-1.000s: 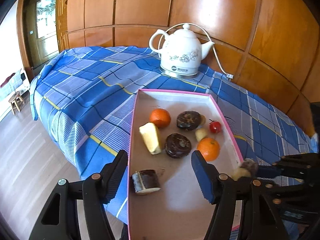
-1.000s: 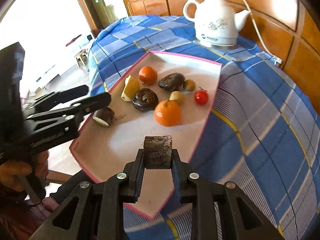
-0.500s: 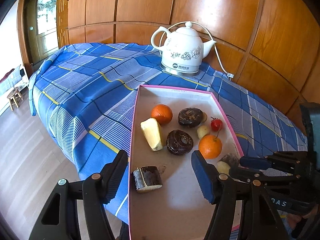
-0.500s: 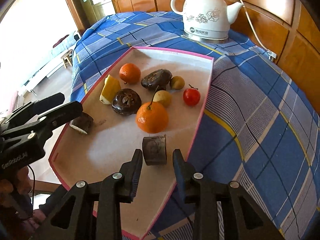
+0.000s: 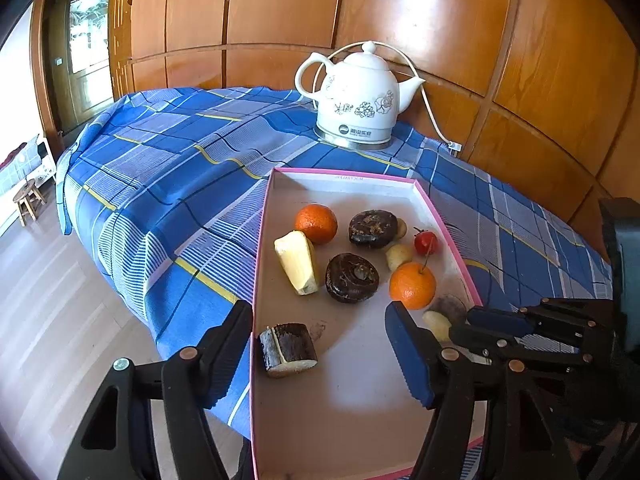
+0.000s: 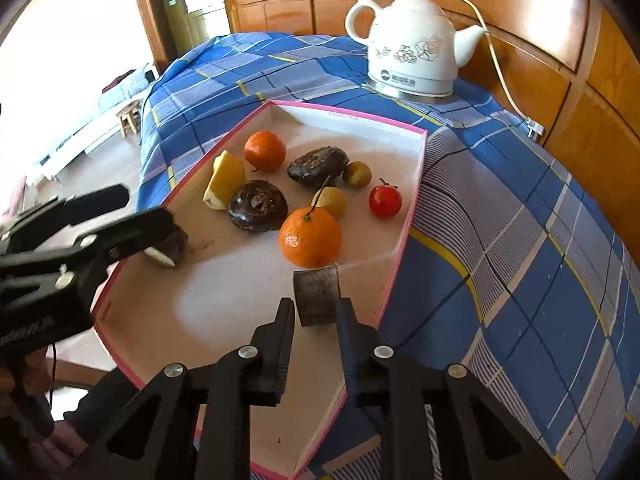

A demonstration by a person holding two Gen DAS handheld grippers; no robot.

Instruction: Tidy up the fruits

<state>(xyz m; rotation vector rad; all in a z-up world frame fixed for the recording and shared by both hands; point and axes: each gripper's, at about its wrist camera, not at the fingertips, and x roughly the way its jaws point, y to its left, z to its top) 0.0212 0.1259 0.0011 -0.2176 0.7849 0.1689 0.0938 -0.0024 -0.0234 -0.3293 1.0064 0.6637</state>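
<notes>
The right gripper (image 6: 314, 312) has its fingers slightly apart around a dark stub (image 6: 316, 295) resting by the tray's (image 6: 416, 184) right edge, seemingly just released beside the orange (image 6: 310, 236), while the left gripper (image 5: 320, 344) waits wide open near the left-edge stub (image 5: 287, 349).

I saw blue plaid tablecloth (image 5: 168, 168), yellow and white lines. Pink-rimmed beige cardboard tray (image 6: 404, 236). White ceramic kettle (image 5: 360, 98), grey floral print. I noted two orange mandarins (image 6: 310, 236), red cherry tomato (image 6: 385, 201), dark brown round fruits (image 5: 352, 278), pale yellow wedge (image 5: 297, 262).
</notes>
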